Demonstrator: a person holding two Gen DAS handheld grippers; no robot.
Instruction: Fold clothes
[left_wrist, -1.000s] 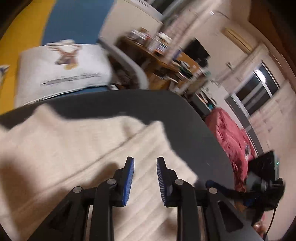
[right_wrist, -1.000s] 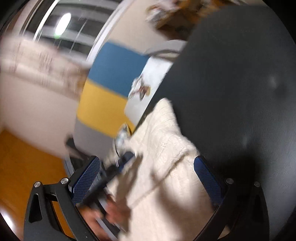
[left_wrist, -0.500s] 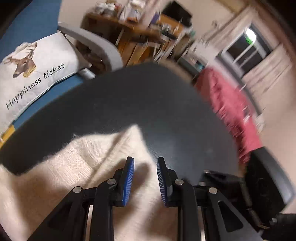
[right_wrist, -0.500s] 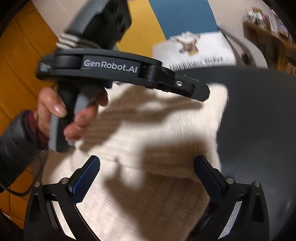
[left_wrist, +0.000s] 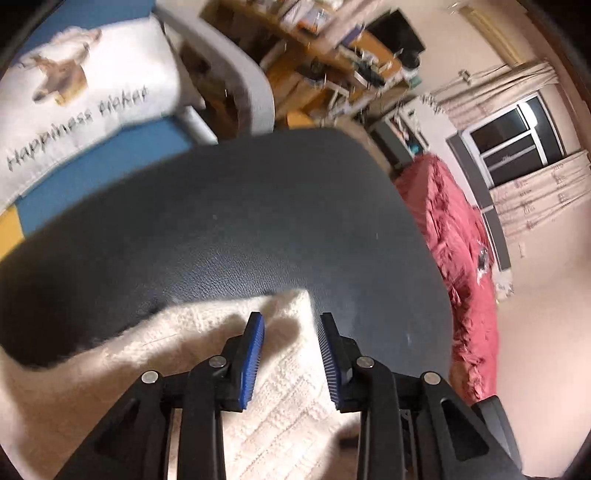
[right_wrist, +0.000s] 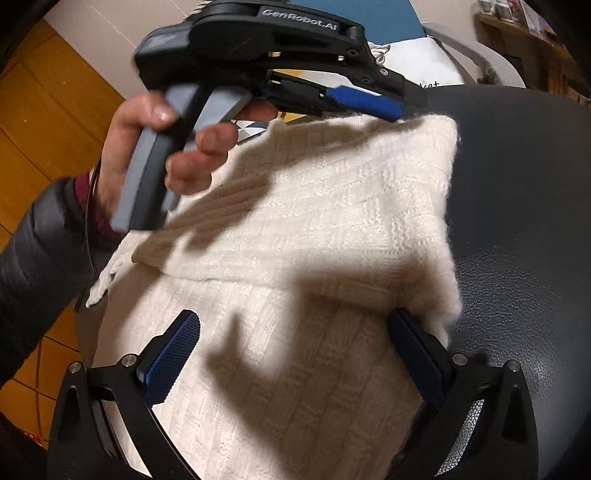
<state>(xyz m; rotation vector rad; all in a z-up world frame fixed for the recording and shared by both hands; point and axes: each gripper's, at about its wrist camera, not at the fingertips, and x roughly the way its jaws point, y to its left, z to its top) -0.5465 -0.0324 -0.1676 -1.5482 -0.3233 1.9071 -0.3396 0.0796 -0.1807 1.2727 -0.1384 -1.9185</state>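
Setting the fold on the sweater (right_wrist: 314, 229).
Sweater lies on the dark desk (left_wrist: 236, 229); my left gripper (left_wrist: 290, 332) hovers released over its 12 o'clock corner, right gripper (right_wrist: 295, 332) spread wide; I'd press edges flush.

We see warm indoor light from above, hard gripper shadows on the cream sweater (right_wrist: 332, 206). Left view's cushion (left_wrist: 77, 92) and desk (left_wrist: 332, 62) motion-blurred; fisheye edges bend, corners dark.
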